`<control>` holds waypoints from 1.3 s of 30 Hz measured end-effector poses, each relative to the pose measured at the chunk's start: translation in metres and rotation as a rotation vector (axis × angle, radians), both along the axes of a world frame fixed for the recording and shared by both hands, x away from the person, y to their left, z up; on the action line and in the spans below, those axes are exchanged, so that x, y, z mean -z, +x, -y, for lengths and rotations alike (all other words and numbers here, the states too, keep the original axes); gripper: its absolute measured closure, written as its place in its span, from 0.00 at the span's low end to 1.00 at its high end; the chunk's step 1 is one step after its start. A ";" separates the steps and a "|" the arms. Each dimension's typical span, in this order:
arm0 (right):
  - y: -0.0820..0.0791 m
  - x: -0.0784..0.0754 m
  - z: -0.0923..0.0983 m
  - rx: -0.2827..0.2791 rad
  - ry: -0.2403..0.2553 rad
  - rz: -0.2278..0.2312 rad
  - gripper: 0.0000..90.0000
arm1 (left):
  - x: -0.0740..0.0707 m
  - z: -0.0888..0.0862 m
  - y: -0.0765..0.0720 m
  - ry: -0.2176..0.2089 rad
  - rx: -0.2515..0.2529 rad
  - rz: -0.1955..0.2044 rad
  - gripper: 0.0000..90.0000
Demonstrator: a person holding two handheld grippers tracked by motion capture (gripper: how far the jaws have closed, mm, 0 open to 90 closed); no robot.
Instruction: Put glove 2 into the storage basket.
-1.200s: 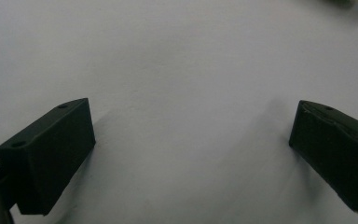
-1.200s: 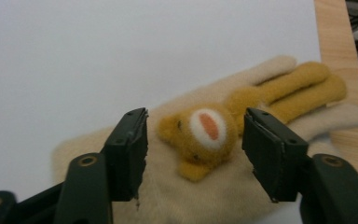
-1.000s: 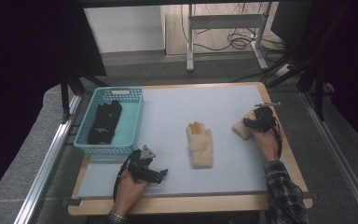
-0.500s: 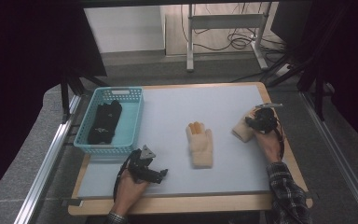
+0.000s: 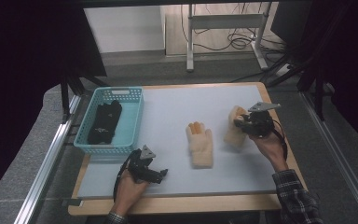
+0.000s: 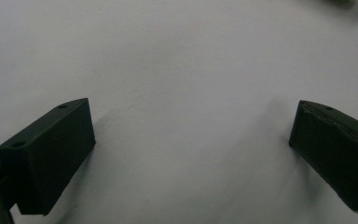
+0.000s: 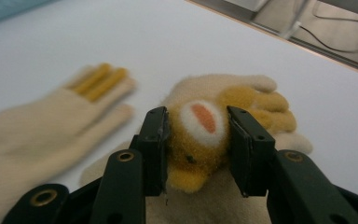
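Right gripper point(image 5: 240, 123) clenching fuzzy cream-and-orange glove point(image 7: 200, 135) at orange patch, jaws just closed on it. Matching flat cream glove point(image 5: 200, 144) lying just leftward, fingers pointing away. Left gripper point(image 6: 191, 154) gaping, idling near table edge.

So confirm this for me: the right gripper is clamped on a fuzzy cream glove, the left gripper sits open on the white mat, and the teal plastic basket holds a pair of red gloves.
Wrong on one point: the teal plastic basket holds black gloves, not red, as the high view shows. The rest stands: the right gripper is clamped on the fuzzy cream glove, and the left gripper sits open on the white mat.
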State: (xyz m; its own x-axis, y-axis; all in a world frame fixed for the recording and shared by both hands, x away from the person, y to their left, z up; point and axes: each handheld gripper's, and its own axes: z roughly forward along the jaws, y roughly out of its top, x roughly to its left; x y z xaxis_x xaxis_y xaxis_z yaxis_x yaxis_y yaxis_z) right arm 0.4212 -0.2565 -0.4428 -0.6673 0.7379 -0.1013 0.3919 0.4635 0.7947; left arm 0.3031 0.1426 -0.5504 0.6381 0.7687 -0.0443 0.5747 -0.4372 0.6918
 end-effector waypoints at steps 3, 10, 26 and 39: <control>-0.008 -0.006 -0.009 -0.049 0.016 -0.007 0.66 | 0.000 0.000 0.000 0.000 0.000 0.000 0.00; -0.028 -0.016 -0.049 -0.217 0.033 -0.023 0.65 | 0.000 0.000 0.000 0.001 0.001 0.002 0.00; -0.020 0.043 -0.115 -0.376 -0.080 -0.131 0.59 | 0.000 0.000 0.000 -0.002 -0.001 0.001 0.00; -0.014 0.028 -0.073 -0.199 0.008 -0.109 0.44 | 0.000 0.000 0.000 -0.002 -0.001 0.001 0.00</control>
State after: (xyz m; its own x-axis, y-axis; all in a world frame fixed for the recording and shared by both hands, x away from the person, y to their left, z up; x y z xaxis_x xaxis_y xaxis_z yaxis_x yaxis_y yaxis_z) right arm 0.4072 -0.1832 -0.4706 -0.8065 0.5910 -0.0154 0.3771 0.5343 0.7565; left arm 0.3030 0.1425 -0.5505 0.6370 0.7695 -0.0451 0.5747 -0.4351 0.6932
